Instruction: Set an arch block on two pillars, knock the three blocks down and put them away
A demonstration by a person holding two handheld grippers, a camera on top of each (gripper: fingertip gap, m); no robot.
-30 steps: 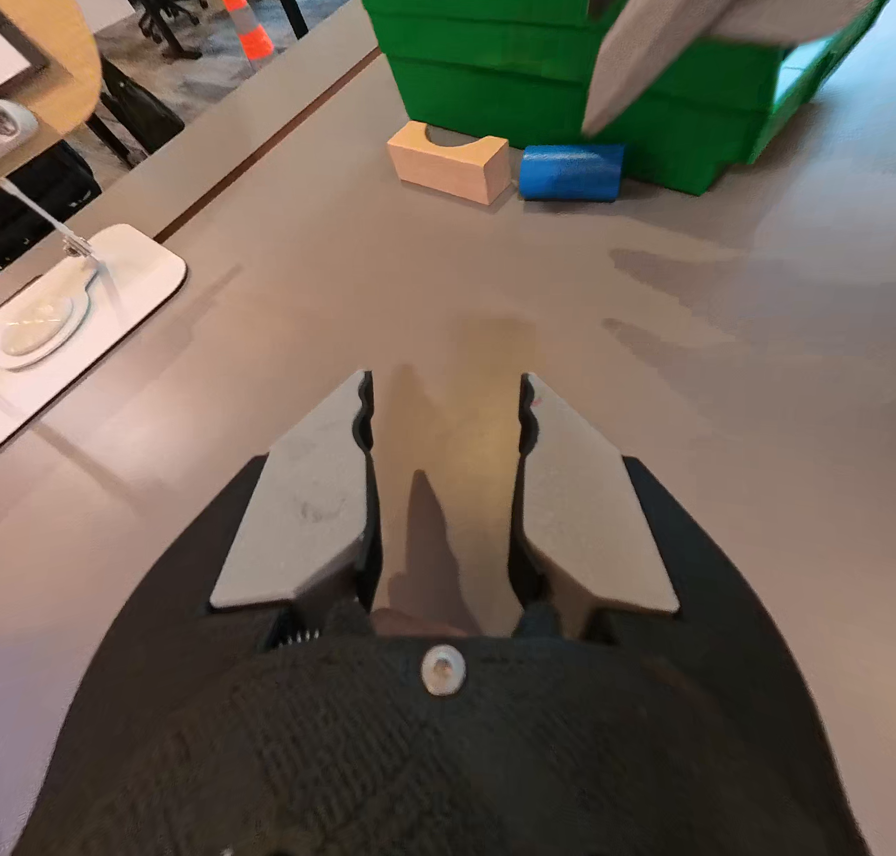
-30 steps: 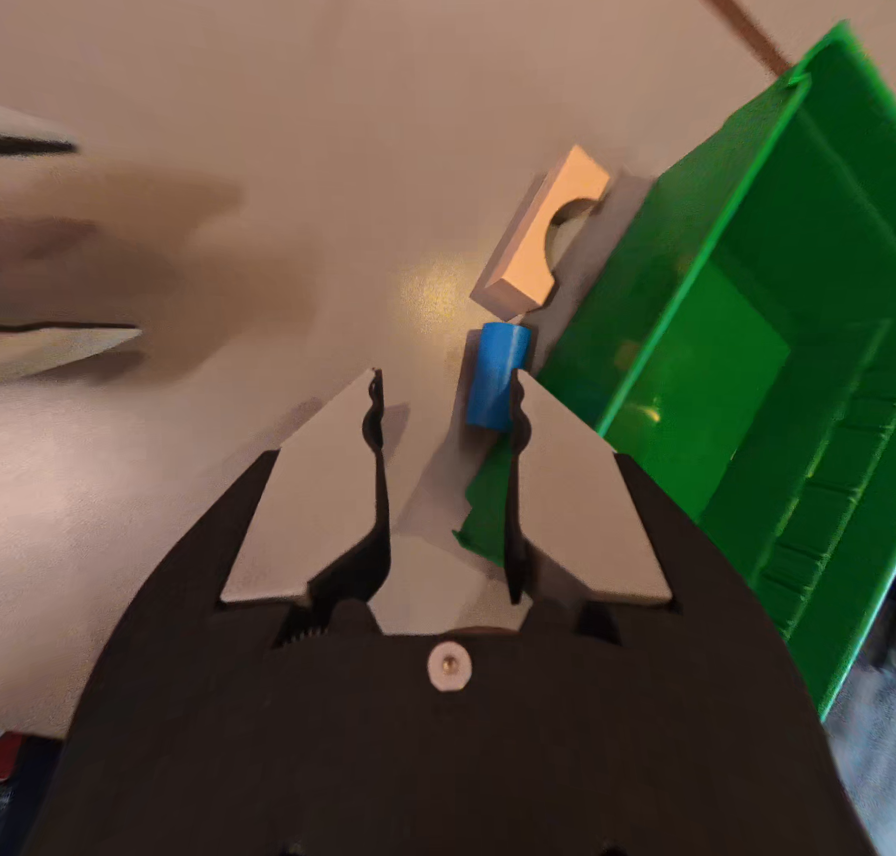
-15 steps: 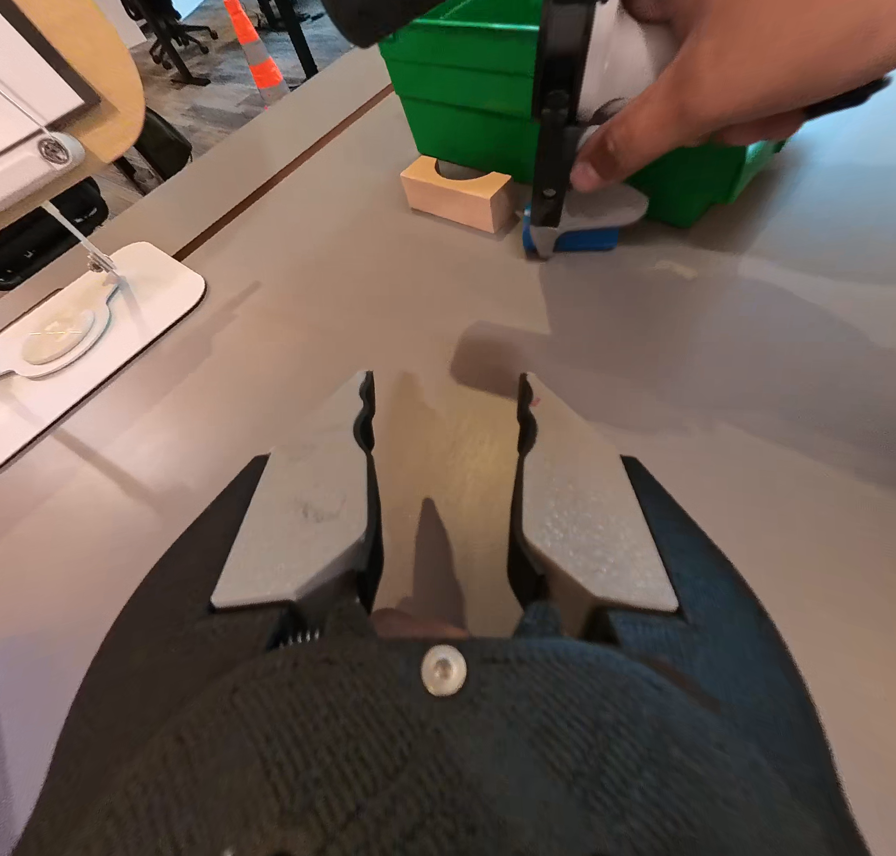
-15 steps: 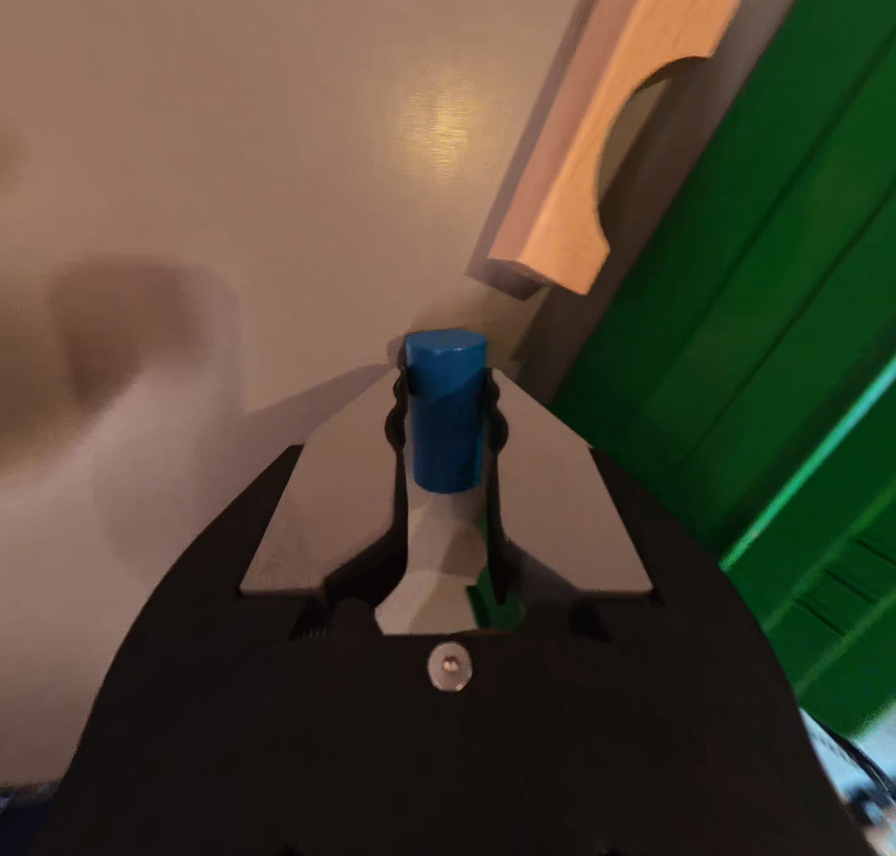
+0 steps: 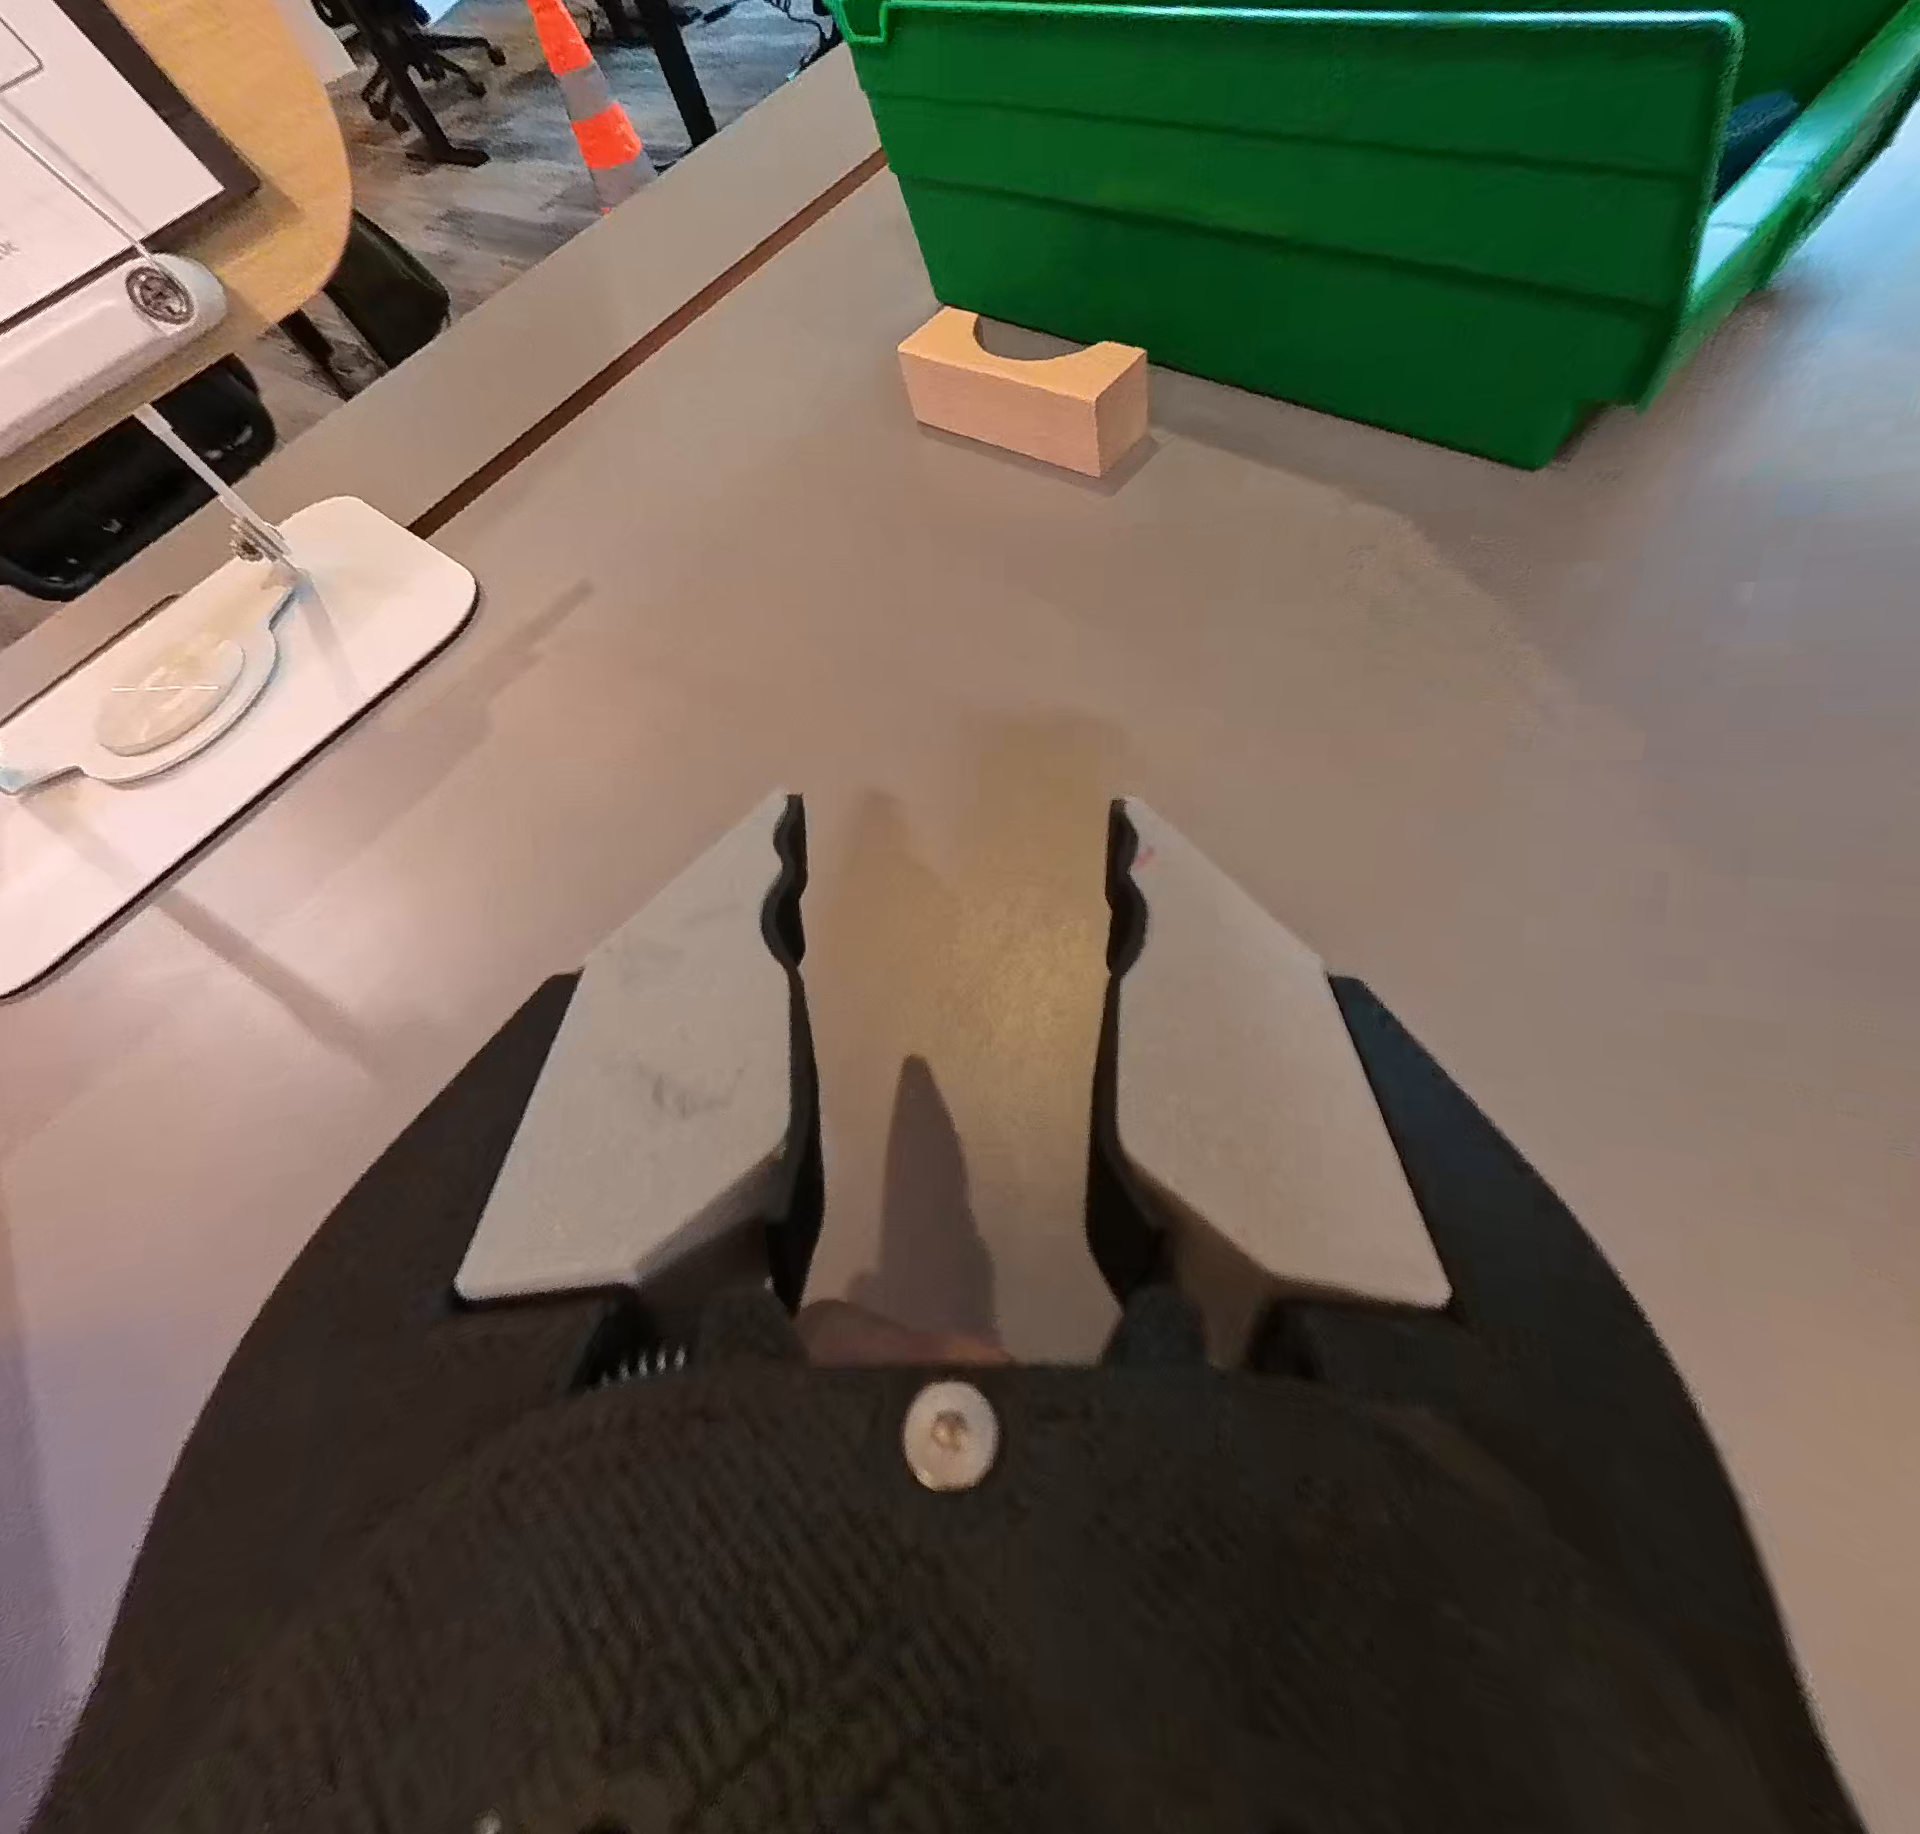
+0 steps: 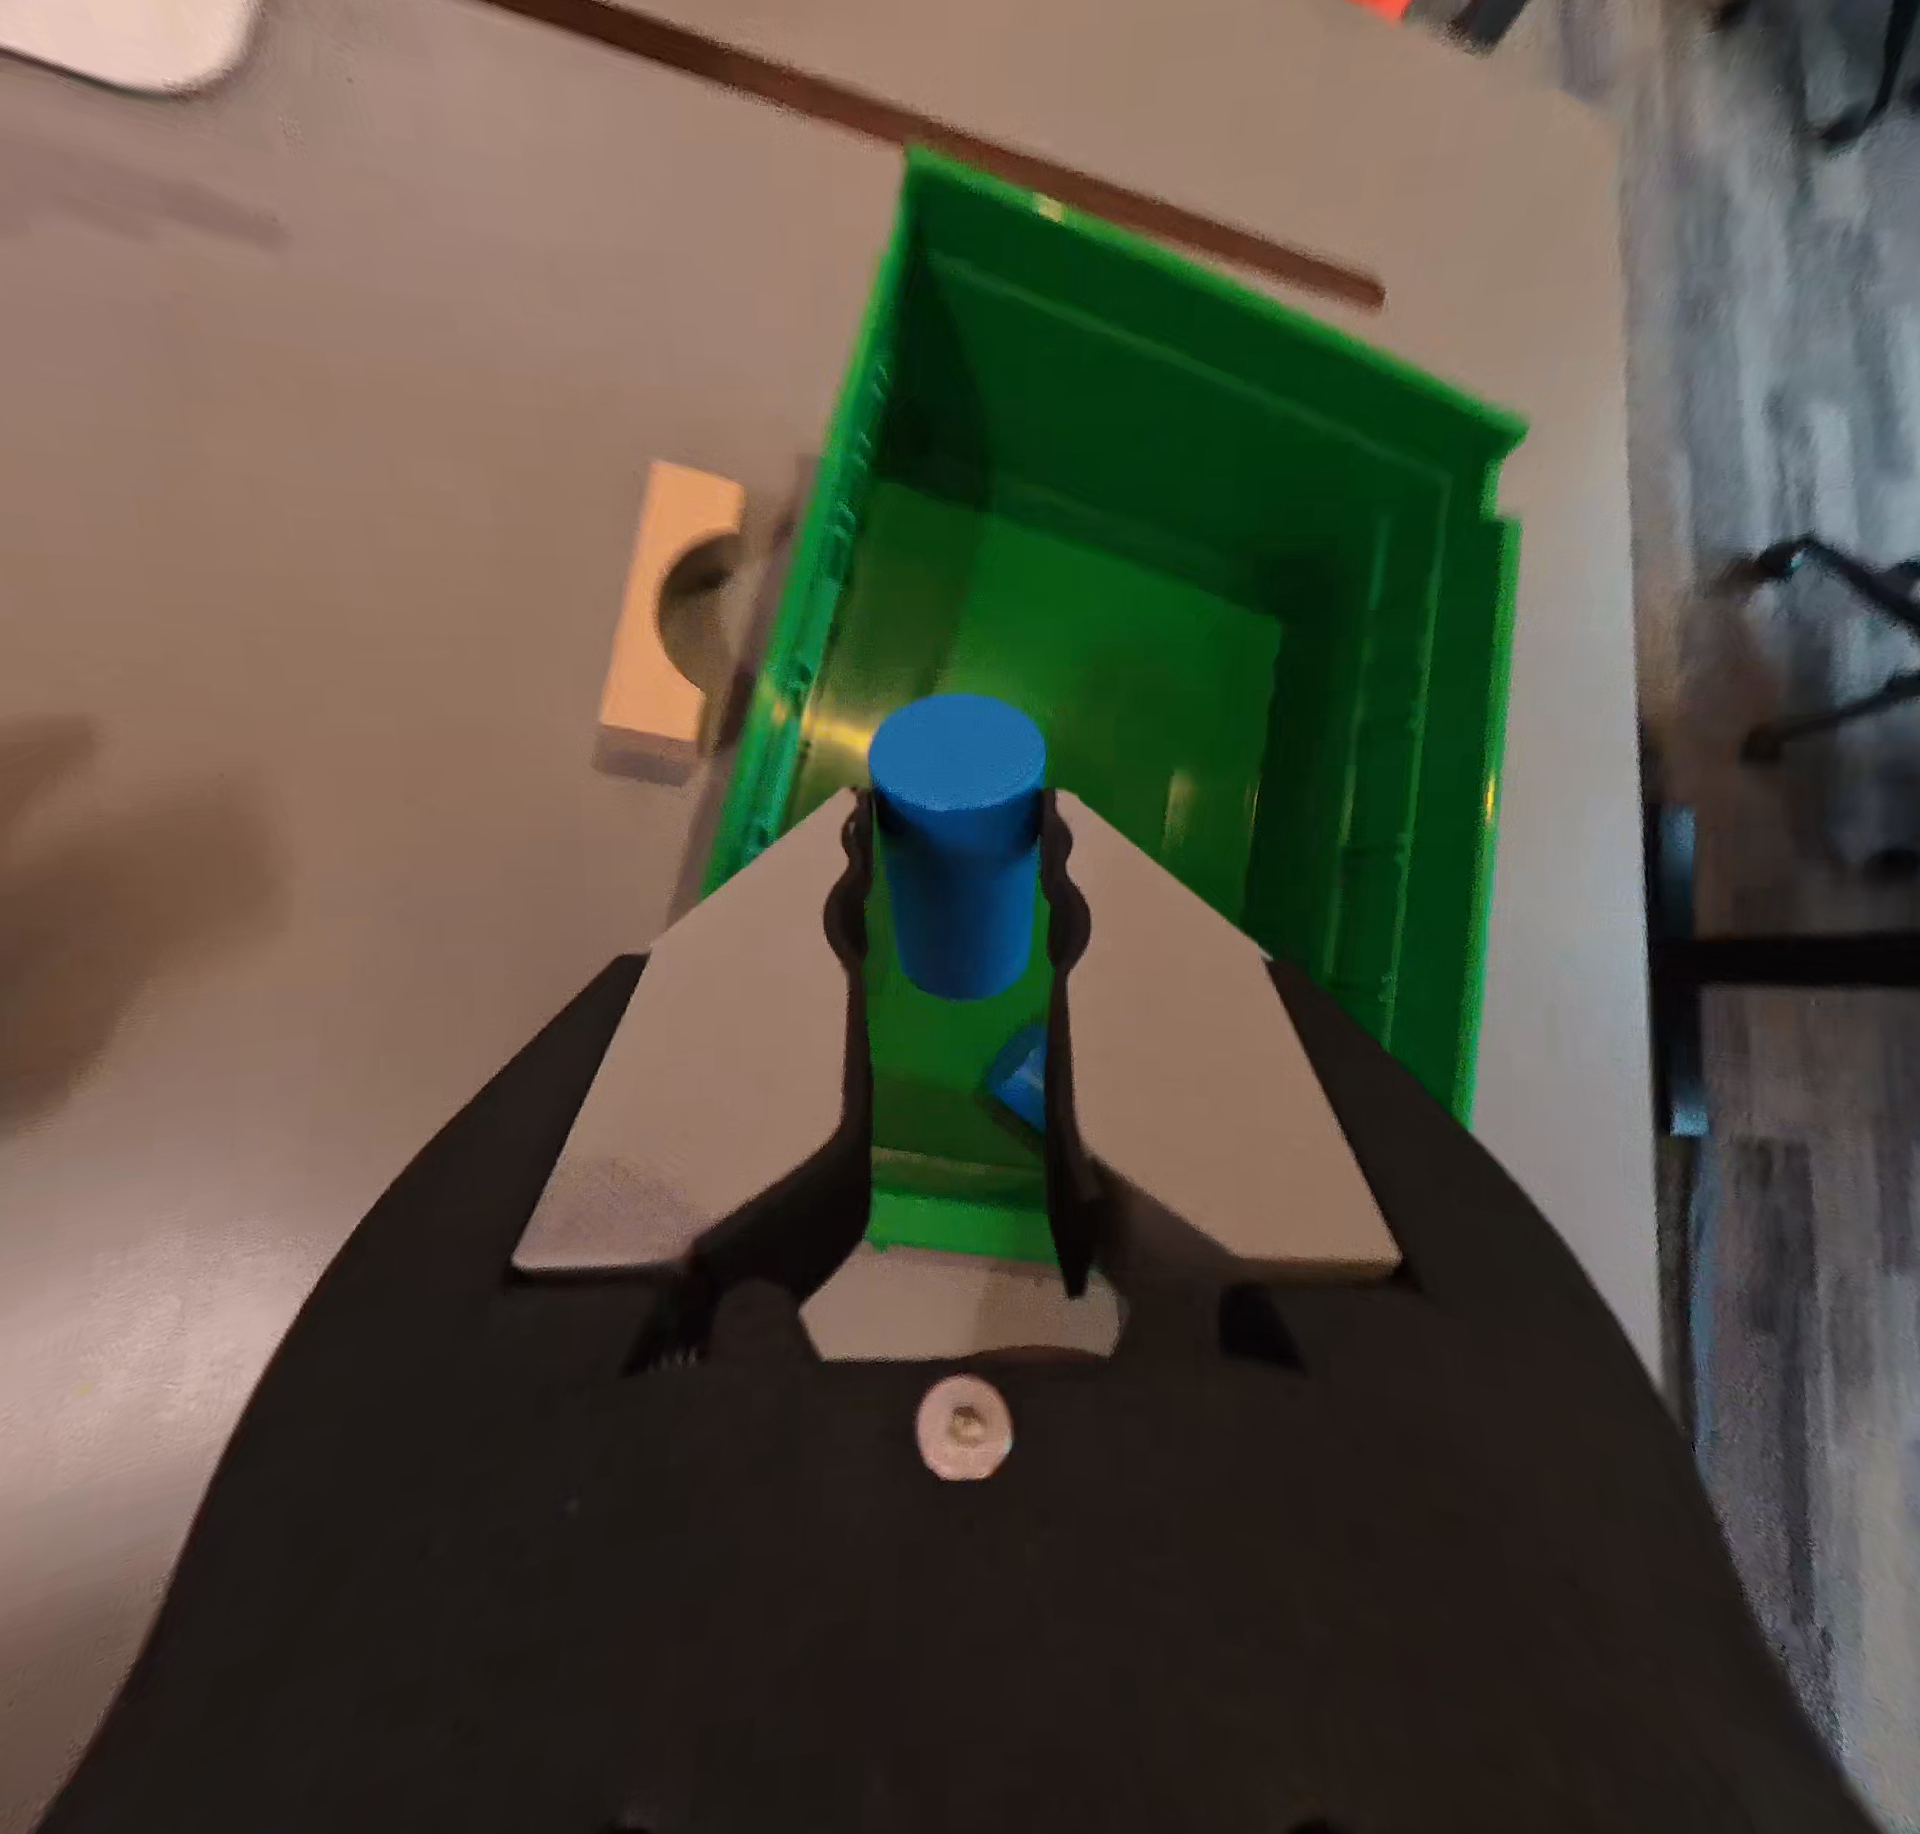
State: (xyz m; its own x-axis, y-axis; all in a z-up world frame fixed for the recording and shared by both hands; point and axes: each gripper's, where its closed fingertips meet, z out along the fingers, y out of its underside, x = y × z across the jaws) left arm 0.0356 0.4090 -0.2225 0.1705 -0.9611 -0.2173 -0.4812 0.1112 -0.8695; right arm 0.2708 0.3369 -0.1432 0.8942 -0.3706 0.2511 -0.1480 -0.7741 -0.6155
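My right gripper [image 6: 956,828] is shut on a blue cylinder pillar [image 6: 958,839] and holds it in the air above the open green bin [image 6: 1382,745]. Another blue block [image 6: 1018,1083] lies on the bin floor, partly hidden by my fingers. The wooden arch block [image 6: 665,631] lies on its side on the table, against the bin's left wall. In the left wrist view the arch block [image 5: 1023,402] lies in front of the green bin [image 5: 1288,195]. My left gripper [image 5: 956,849] is open and empty, low over the table, well short of the arch.
A white stand base [image 5: 239,672] with a thin rod sits on the table at the left. A dark seam [image 5: 644,361] runs across the grey table. An orange cone [image 5: 582,91] and office chairs stand on the floor beyond. The table edge runs just right of the bin [image 6: 1631,641].
My right gripper closed on the blue pillar beside the bin, lifted it and carried it over the bin opening. The left gripper stayed open and barely moved.
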